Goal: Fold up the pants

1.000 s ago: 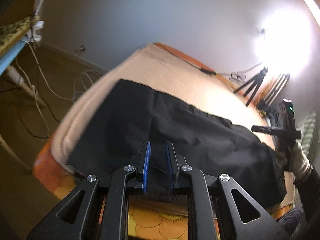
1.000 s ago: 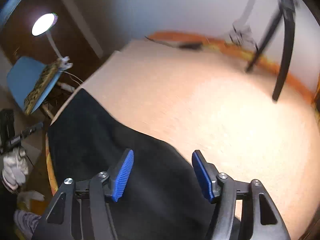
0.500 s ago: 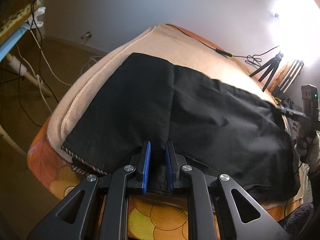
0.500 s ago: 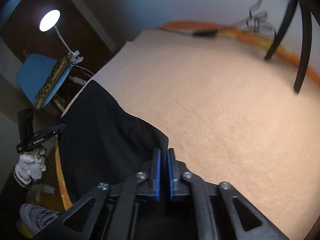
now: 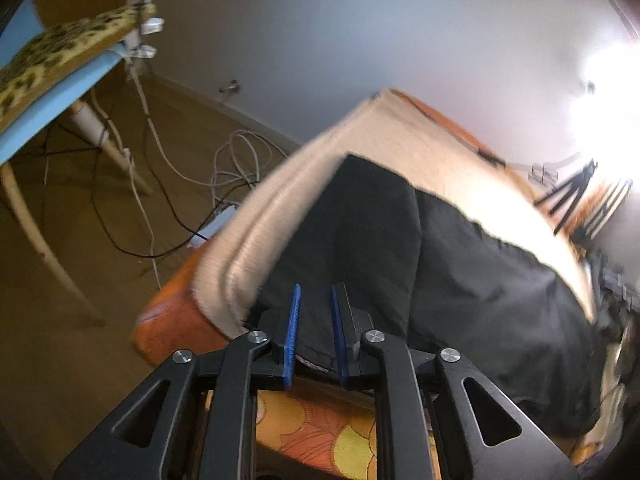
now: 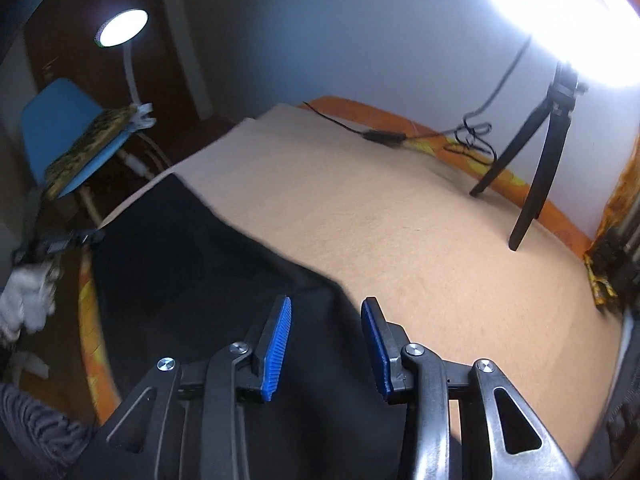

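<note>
While the black pants (image 5: pixel 420 264) lay on the bed's beige blanket (image 6: pixel 400 216), the left hand-held gripper (image 5: pixel 314 328) pinched their hem (jaws loosening), and the right hand-held gripper (image 6: pixel 326 344) was opening, empty.

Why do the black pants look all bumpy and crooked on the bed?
The black pants lie slanted across the beige blanket, with a raised crease down the middle and one edge hanging over the bed's side.
</note>
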Tool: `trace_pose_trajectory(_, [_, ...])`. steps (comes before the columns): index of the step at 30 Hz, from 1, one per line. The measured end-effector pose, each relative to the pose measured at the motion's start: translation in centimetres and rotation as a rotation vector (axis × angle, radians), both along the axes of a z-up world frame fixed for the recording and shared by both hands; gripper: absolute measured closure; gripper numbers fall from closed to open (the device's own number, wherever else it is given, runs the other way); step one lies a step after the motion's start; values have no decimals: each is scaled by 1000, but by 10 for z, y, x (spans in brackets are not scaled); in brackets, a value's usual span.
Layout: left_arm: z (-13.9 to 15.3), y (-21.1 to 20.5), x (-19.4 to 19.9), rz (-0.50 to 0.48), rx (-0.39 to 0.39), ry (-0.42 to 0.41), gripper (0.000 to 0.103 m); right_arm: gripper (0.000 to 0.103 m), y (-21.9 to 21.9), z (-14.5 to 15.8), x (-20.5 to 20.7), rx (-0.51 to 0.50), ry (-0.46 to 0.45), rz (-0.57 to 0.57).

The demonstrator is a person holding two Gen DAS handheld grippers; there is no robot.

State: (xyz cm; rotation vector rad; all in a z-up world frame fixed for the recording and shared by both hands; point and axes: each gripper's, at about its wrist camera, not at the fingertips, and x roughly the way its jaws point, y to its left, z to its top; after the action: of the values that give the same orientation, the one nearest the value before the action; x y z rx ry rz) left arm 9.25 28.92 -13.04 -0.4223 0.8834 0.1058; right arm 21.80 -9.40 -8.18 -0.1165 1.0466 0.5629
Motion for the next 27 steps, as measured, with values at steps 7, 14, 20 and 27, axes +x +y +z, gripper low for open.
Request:
trace_pose_trajectory(7, [-3, 24, -11, 57, -118, -4, 66, 64, 24, 15, -69, 38, 6, 121])
trace_pose_trajectory(14, [-18, 40, -16, 86, -261, 18, 66, 64, 55, 2, -102, 55, 43, 190])
trace_pose_trajectory(20, [-18, 47, -24, 115, -259, 4, 66, 63, 87, 6, -114, 76, 56, 253])
trace_pose_trajectory(27, [-18, 44, -22, 88, -252, 12, 66, 55, 141, -10, -140, -35, 60, 434])
